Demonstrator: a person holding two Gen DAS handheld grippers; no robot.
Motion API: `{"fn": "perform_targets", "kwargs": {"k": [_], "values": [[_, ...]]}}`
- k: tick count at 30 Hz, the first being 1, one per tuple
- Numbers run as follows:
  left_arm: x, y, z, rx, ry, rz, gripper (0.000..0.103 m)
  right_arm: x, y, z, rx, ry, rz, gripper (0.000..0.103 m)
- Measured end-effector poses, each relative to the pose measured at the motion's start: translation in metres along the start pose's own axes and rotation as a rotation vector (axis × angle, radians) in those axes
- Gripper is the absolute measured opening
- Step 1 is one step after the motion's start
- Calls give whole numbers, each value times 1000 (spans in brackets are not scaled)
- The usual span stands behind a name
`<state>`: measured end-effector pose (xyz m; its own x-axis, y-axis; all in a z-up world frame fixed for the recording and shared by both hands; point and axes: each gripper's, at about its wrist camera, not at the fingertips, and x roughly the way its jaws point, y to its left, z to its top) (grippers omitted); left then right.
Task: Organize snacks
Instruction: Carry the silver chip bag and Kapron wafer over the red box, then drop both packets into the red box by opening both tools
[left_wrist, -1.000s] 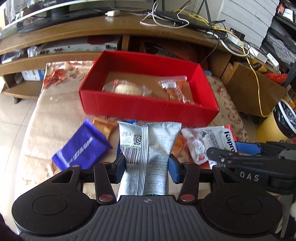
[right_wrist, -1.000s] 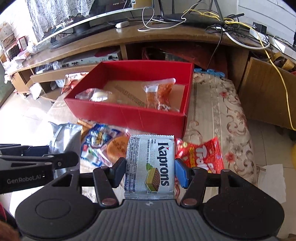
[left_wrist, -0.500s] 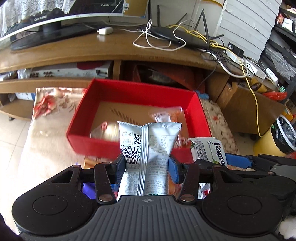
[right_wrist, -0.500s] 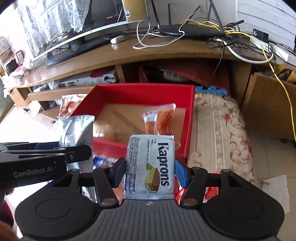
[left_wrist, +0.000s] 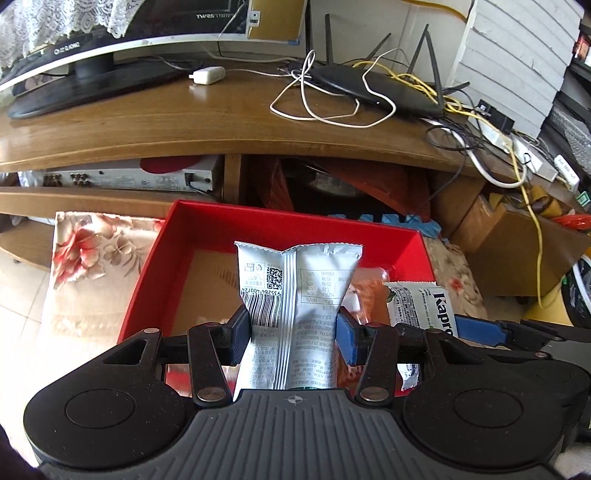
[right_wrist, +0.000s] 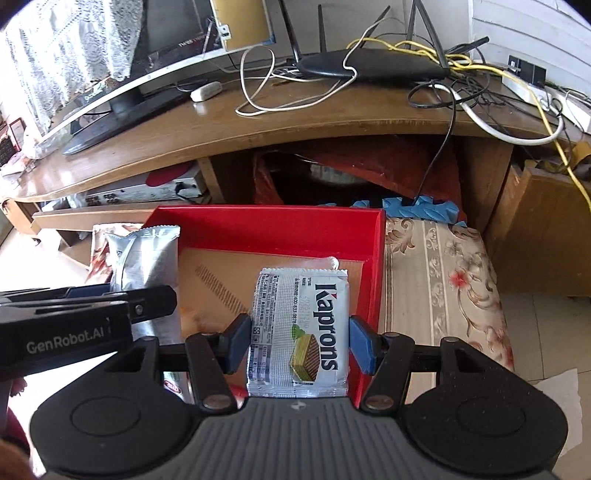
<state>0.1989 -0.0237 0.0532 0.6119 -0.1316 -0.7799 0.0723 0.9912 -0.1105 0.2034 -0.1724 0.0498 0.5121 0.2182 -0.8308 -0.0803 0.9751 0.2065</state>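
Right now you hold a snack in each tool, both lifted above the red box (left_wrist: 413, 251) that fills the middle of each view. Your left gripper (left_wrist: 293, 334) is clamped on the silver packet (left_wrist: 295, 295), its blue pads pinching the packet at its narrowed waist so the sealed top end fans out ahead of the fingers, barcode side up. That mid-body grip looks like a choice for control: the far end stays free to lead into the box. Your right gripper (right_wrist: 299, 341) is closed on the wafer pack (right_wrist: 299, 332), gripped across its width with the printed face toward the camera and the front half sticking out over the box's cardboard floor (right_wrist: 221, 269).

In the right wrist view, the silver packet (right_wrist: 144, 254) and the left tool show at centre left, over the box's left part; in the left wrist view, the wafer pack (left_wrist: 421, 302) sits at centre right, over the right part. So you keep the two loads side by side, near each other but apart, which should let both drop without tangling.

An orange snack bag (left_wrist: 369, 291) already lies in the box, mostly hidden behind the silver packet. I judge you are at the carry-over stage, with release into the box next; watch that the wafer pack clears the red right wall (right_wrist: 376, 266).
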Motion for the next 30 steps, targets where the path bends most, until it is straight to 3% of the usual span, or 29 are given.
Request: {"fn": "perform_targets", "kwargs": {"k": [15,25,30], "values": [[59,13,11,-28,57,40,53,63,-5,13,16,56,-9,54],[74,21,12,-49,72,69,54,74,1,18,-11,41,-3,55],[73,24,13,-58,71,72,61,73,0,21,-10,32,-6,55]]}}
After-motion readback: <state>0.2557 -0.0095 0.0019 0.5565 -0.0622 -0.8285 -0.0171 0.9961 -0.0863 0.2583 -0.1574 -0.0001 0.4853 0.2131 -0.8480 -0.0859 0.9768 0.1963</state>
